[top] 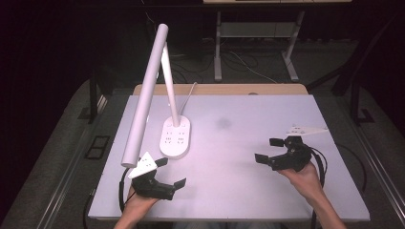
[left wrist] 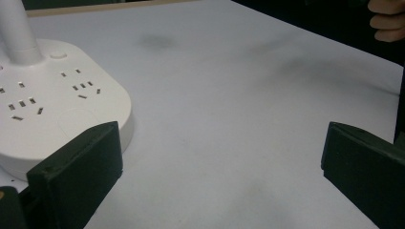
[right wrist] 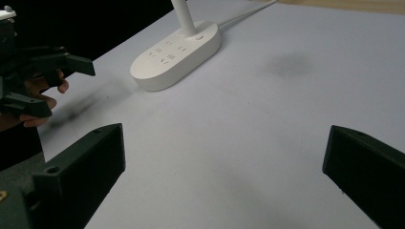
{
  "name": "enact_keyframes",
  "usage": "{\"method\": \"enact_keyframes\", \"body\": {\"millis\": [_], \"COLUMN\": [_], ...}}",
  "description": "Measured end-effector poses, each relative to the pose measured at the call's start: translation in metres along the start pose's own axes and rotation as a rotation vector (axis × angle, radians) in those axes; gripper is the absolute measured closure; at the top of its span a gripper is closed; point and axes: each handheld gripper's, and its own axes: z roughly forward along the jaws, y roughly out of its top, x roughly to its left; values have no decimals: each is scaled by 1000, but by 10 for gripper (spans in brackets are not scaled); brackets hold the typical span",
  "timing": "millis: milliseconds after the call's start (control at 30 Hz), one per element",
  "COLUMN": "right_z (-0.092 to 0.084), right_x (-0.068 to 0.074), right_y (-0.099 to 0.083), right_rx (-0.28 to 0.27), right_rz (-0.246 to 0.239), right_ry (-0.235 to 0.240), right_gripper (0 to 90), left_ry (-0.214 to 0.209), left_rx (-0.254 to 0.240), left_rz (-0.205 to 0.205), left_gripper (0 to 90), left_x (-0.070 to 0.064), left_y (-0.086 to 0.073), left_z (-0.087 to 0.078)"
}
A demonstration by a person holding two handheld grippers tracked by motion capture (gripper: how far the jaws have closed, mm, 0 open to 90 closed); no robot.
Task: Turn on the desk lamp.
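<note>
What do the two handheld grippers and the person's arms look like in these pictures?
Both the left gripper and the right gripper are black, each with two blocky, flat-faced jaws. Each carries a pale three-cornered plate with small dark marks on top. A black cable trails from each one toward the person. The forearms are bare, with no sleeves or gloves in view.

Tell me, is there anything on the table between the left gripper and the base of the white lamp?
Nothing visible. The left gripper is open and empty, close to the lamp base, with bare table between them. In the left gripper view the base lies just past one jaw, not touching it.
</note>
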Motion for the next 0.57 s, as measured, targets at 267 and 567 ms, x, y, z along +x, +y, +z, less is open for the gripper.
{"method": "enact_keyframes", "body": {"millis": [267, 567], "right_z": [-18, -28], "right_x": [1, -3], "right_y": [-30, -59], "right_rx": [-8, 3], "right_rz": [20, 54], "right_ry": [-35, -88], "right_gripper": [2, 2], "left_ry": [1, 3], "left_rx": [0, 6], "left_rz": [-4, -8], "left_gripper": [0, 0], "left_x": [0, 1], "left_y": [0, 0], "left_z": [0, 1]}}
